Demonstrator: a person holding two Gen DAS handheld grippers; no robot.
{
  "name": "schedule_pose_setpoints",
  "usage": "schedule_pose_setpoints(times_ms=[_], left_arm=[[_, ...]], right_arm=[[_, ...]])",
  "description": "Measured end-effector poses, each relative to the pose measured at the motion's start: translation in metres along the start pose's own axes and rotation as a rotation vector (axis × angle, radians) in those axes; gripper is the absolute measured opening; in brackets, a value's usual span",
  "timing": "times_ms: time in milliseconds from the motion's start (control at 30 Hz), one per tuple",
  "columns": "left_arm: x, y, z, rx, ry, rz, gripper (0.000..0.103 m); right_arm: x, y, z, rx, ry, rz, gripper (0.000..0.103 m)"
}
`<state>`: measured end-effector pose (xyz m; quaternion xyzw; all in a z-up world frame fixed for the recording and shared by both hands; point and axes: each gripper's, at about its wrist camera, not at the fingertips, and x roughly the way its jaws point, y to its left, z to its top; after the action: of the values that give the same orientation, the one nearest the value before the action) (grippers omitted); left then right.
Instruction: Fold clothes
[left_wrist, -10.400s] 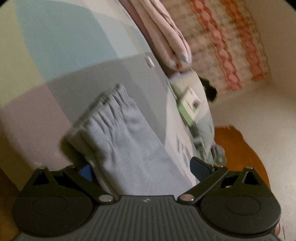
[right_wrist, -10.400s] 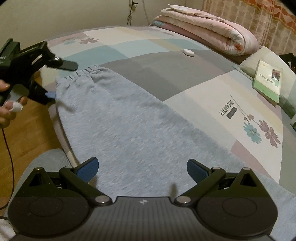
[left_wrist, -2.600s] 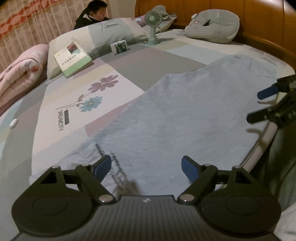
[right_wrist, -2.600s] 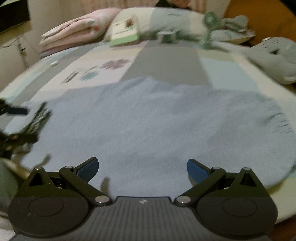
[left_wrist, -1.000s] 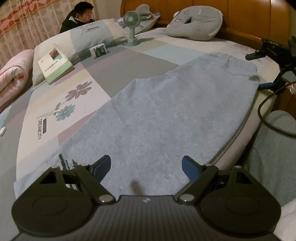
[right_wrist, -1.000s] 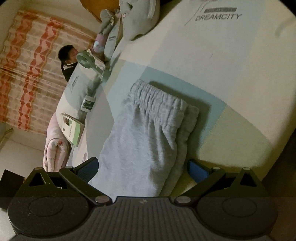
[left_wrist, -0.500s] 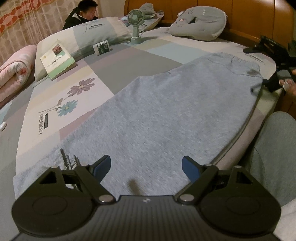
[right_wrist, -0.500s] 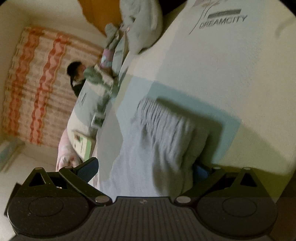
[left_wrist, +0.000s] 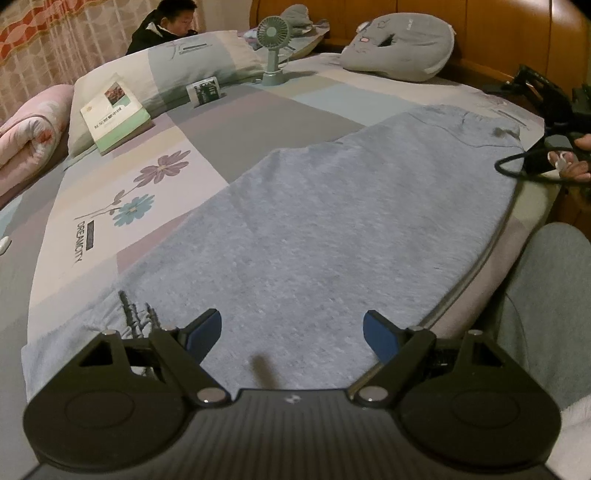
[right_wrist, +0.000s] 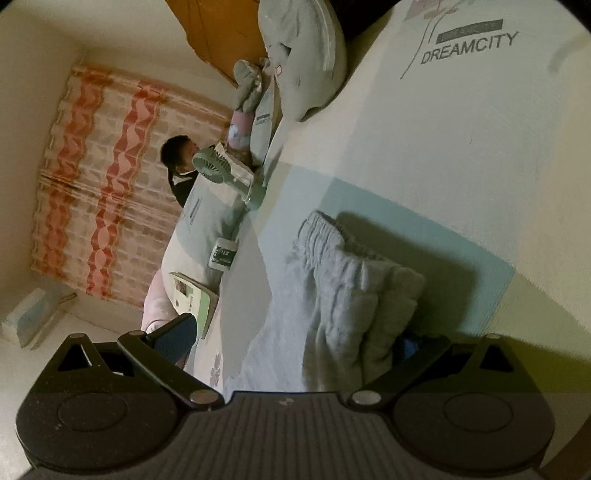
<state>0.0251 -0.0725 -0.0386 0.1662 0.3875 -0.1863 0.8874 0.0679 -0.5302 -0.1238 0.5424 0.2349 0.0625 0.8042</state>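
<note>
Waistband (right_wrist: 347, 273) between right tool (right_wrist: 295, 341) jaws

1 grey trousers (left_wrist: 332, 236), 1 book (left_wrist: 114, 114), 1 fan (left_wrist: 275, 44), 2 pillows (left_wrist: 177, 70), 1 person (left_wrist: 166, 22).

Dim, warm indoor light in both views, colours muted and yellowish. Fisheye bending is strong: the bed (left_wrist: 258, 110) curves away and black vignette fills the corners. The left view is fairly sharp, with thin claw shadows on the grey sweatpants (left_wrist: 332, 229). The right view is tilted and softer, a deep shadow beside the bunched waistband (right_wrist: 332, 266), its lower right corner murky.
</note>
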Motion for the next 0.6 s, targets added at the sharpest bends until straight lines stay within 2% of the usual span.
schedule_pose_setpoints(times_ms=[100,200,400,500,533,567,600], left_arm=[[0.001,0.0,0.001,0.003,0.002,-0.009,0.084],[0.003,-0.001,0.002,0.009,0.004,-0.016,0.084],[0.003,-0.002,0.0,0.005,0.003,-0.014,0.084],[0.003,0.0,0.0,-0.007,0.006,-0.009,0.084],[0.003,0.0,0.0,-0.008,0.007,-0.01,0.084],[0.003,0.001,0.0,-0.009,0.008,-0.01,0.084],[0.003,0.001,0.0,-0.01,0.009,-0.01,0.084]], right_arm=[[0.008,0.009,-0.012,-0.075,0.062,-0.007,0.103],[0.012,0.013,-0.011,-0.142,0.068,-0.028,0.103],[0.014,0.006,0.004,-0.079,0.019,-0.002,0.103],[0.005,-0.003,-0.001,-0.073,-0.018,0.063,0.103],[0.003,-0.005,-0.002,-0.076,-0.024,0.076,0.101],[0.003,-0.006,-0.002,-0.082,-0.024,0.067,0.095],[0.003,-0.006,-0.002,-0.086,-0.026,0.035,0.091]])
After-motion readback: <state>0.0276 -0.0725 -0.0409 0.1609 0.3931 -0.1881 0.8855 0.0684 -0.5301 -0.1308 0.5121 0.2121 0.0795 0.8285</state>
